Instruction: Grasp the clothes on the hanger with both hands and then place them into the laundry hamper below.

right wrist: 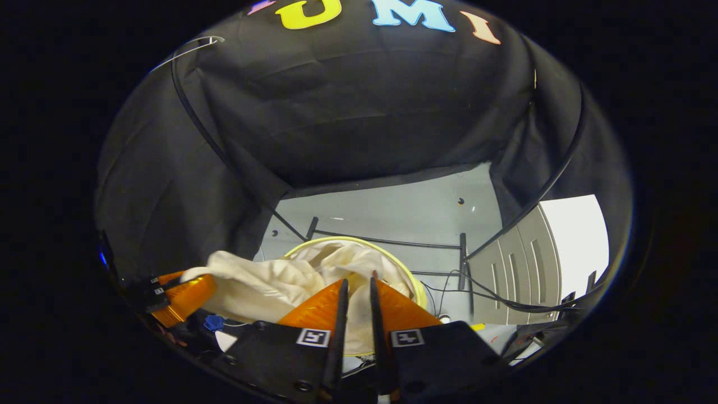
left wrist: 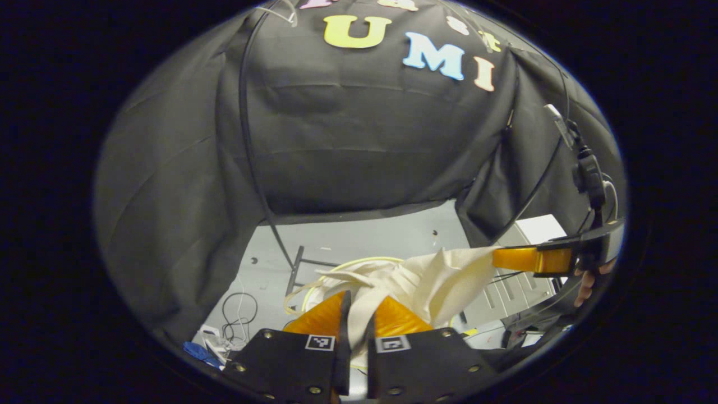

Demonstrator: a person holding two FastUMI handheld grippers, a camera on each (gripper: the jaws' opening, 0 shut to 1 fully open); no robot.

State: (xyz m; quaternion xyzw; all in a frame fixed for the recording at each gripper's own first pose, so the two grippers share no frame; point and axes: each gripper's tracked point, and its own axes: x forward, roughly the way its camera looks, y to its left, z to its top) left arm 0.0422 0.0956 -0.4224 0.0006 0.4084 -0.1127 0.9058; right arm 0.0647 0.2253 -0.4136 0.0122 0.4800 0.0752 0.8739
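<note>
Below, line by line:
Clothes: a cream garment (left wrist: 432, 280) hangs stretched between the two grippers, sagging over the hamper; in the right gripper view it (right wrist: 263, 286) drapes across the rim.
Hamper: round, pale-yellow rim (right wrist: 359, 241), standing on the grey floor (right wrist: 404, 213) beneath the cloth.
Left gripper (left wrist: 357, 314): fingers pinched on one fold of the garment.
Right gripper (right wrist: 357, 303): fingers nearly together with cloth between them, clamping the other end; seen from the left gripper view (left wrist: 533, 259), a hand (left wrist: 586, 283) holds it.
</note>
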